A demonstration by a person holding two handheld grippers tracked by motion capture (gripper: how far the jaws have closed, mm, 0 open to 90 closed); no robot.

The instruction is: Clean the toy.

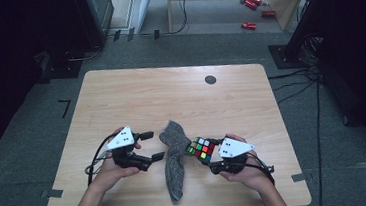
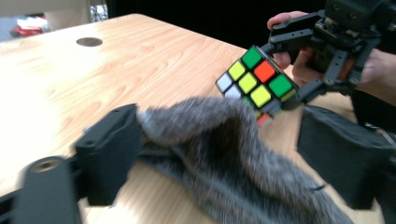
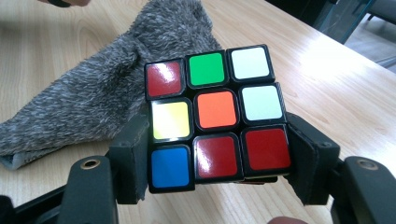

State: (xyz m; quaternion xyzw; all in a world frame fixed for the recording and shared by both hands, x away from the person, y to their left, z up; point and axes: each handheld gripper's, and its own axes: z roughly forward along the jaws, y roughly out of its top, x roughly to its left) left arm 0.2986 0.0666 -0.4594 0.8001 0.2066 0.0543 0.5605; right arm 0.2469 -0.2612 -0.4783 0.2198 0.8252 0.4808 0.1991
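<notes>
The wooden tabletop (image 1: 135, 97) carries a grey fuzzy sock (image 1: 174, 156), which lies lengthwise at the near middle, its far end bunched up and its near end reaching almost to the front edge. In the left gripper view the sock (image 2: 224, 154) runs across the gap between the two black jaws without either pad pressing on it.

The left hand-held gripper (image 1: 152, 146) sits just to the left of the sock, its jaws spread wide apart and pointing toward the cloth, with nothing clamped. The right hand-held gripper (image 1: 210, 153) sits just to the right of the sock, its jaws pointing left and closed on a colour puzzle cube (image 1: 201, 148).

The cube is held at the sock's right edge, raised slightly off the wood and tilted; from the left gripper view the cube (image 2: 257, 81) appears to touch or just overlap the bunched cloth. In the right gripper view the cube (image 3: 215, 116) is gripped by its lower row, the pads pressing on its two opposite sides, with the sock (image 3: 116, 88) lying behind and to the left.
</notes>
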